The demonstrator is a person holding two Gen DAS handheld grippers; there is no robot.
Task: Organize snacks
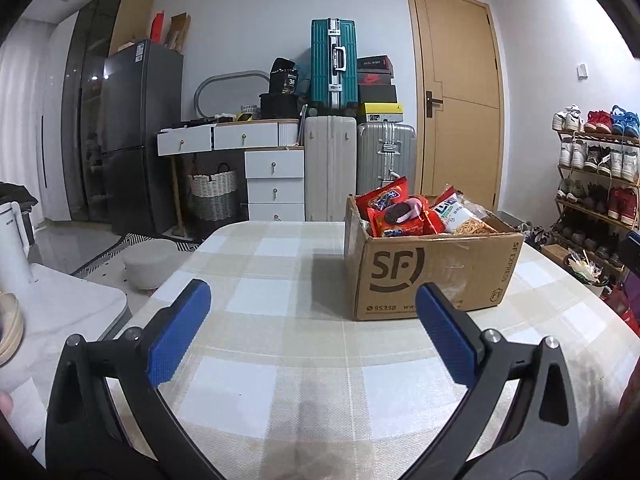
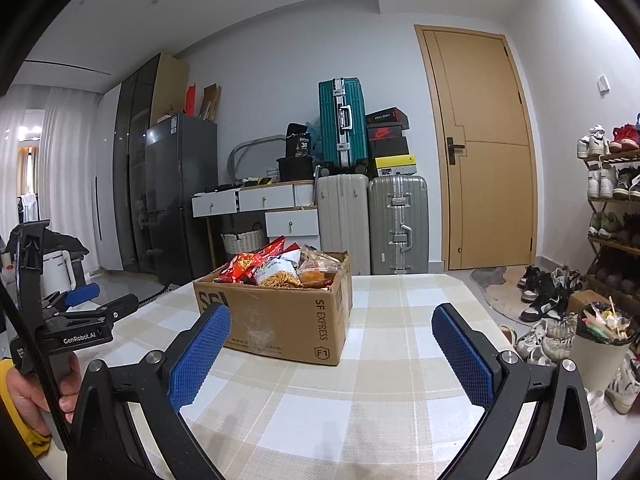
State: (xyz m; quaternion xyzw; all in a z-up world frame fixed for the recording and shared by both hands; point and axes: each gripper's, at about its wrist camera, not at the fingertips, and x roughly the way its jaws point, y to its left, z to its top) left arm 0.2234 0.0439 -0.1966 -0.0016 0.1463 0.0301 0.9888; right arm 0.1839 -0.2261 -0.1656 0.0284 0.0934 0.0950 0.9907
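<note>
Both tongs, left tongs and right tongs, are held wide apart and empty. The snacks are piled in the cardboard box on the table. Probably best if one top packet gets pinched by its edge.

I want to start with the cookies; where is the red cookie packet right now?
It stands in the cardboard box on the checked table, at the box's left end in the left wrist view: red cookie packet.
</note>
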